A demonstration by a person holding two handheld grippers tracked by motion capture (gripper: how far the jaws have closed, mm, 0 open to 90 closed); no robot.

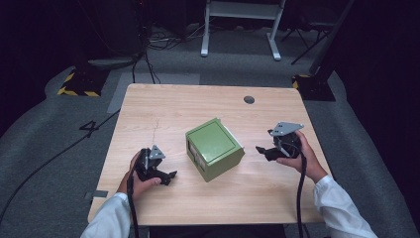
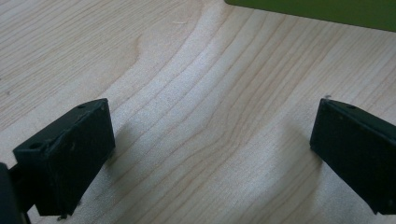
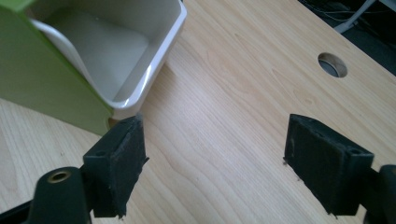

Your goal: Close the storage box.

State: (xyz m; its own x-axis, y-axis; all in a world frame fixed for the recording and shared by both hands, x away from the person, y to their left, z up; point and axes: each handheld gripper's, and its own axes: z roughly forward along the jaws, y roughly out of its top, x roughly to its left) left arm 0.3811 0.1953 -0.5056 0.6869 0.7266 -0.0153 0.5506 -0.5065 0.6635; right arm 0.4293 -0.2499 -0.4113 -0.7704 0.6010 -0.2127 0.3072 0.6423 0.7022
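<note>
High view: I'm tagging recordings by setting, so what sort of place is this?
Probably a lab or recording studio, not a home: a lone wooden table on grey carpet, hazard-striped stand bases, loose cables on the floor, and dark surroundings.

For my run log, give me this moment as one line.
left gripper: open, empty | right gripper: open, empty | green box: mid-table, between grippers, untouched

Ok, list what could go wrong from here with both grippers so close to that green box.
1. The right hand-held gripper has one jaw close to the green box and its white inner drawer; a nudge might shove it.
2. The box sits loose on the table, so gripping from one side could slide it.
</note>
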